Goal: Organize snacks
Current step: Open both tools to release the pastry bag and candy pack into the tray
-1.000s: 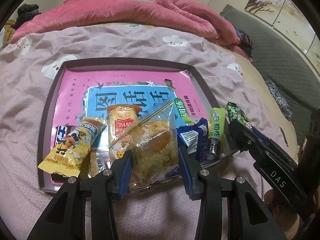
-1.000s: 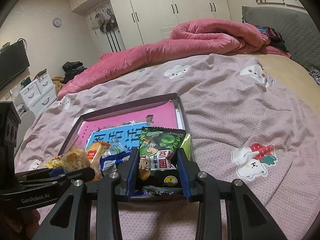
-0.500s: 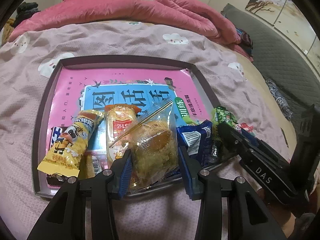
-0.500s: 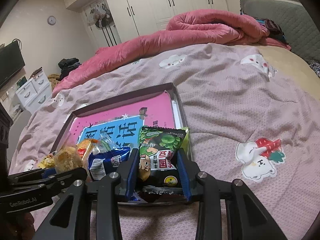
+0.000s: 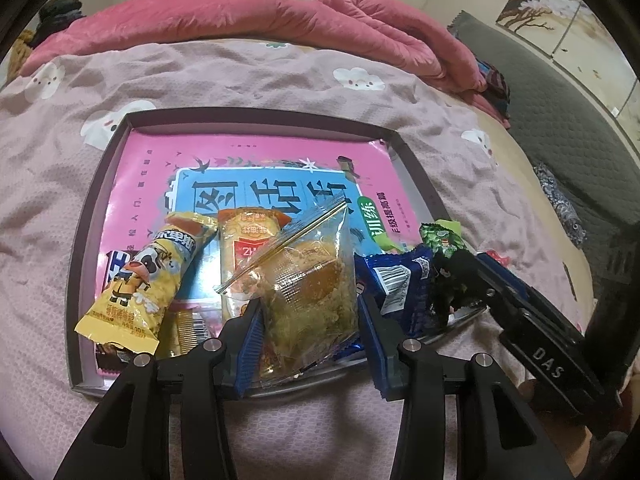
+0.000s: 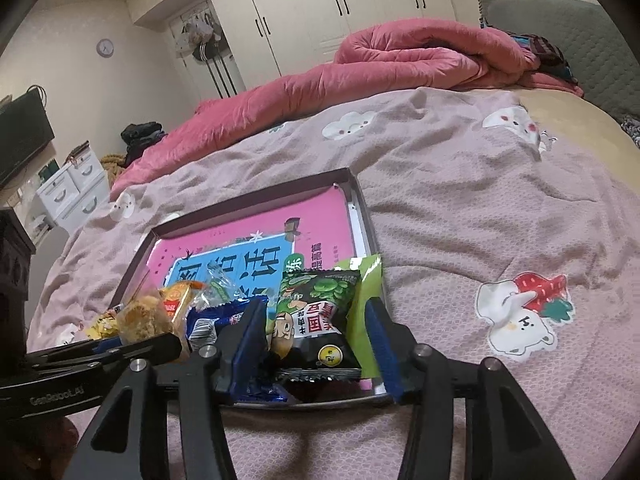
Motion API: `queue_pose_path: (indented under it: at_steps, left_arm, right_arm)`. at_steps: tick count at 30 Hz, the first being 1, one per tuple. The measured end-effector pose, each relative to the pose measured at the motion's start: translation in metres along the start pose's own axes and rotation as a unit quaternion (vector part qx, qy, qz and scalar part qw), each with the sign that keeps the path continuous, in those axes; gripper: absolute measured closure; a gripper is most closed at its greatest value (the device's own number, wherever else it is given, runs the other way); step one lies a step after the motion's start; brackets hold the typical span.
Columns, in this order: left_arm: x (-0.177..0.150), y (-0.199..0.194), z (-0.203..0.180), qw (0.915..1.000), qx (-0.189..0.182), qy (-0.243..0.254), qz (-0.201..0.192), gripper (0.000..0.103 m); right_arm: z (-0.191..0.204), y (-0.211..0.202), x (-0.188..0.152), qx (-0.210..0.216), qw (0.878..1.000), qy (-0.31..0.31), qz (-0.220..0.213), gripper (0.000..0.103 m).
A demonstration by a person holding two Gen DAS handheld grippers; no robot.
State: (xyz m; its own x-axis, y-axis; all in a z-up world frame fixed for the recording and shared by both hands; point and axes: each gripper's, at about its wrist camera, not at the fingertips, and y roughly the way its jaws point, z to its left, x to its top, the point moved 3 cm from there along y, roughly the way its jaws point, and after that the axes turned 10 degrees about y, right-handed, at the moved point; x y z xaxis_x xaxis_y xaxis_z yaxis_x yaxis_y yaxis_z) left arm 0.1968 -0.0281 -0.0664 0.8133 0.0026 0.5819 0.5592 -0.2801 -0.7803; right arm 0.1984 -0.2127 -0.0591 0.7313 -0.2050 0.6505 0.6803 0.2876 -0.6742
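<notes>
Our left gripper [image 5: 310, 334] is black, with ribbed blue pads [image 5: 248, 346] lining its jaws and silver screws on the arms. Our right gripper [image 6: 316, 344] matches it; its side reads "DAS", the left's "GenRobot.AI".

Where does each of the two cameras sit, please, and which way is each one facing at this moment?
Left wrist view: sits on the left claw, looking along its fingers over the tray toward the pink quilt; its fingers flank a clear-wrapped pastry, and the right claw enters at right.
Right wrist view: sits on the right claw, facing the wardrobe; its fingers flank a green pea snack, and the left claw enters at left.
Shared: tray, pink book, pastry, blue packet.
</notes>
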Motion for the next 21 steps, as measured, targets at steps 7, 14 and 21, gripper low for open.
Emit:
queue_pose_path:
  at_steps: [7,14,21]
  left_arm:
    - [0.002,-0.008,0.003,0.9999,0.004,-0.003,-0.011,0.052]
    - [0.004,-0.021,0.004,0.9997,0.009,-0.003,-0.022,0.045]
    - [0.004,-0.046,0.002,0.9987,0.027,0.007,-0.043,0.035]
  right_arm:
    - [0.003,-0.014,0.002,-0.007,1.000,-0.011,-0.011,0.050]
    - [0.014,-0.031,0.002,-0.015,0.999,-0.039,-0.027,0.049]
    - [0.031,-0.053,-0.003,-0.039,0.995,-0.082,-0.051,0.037]
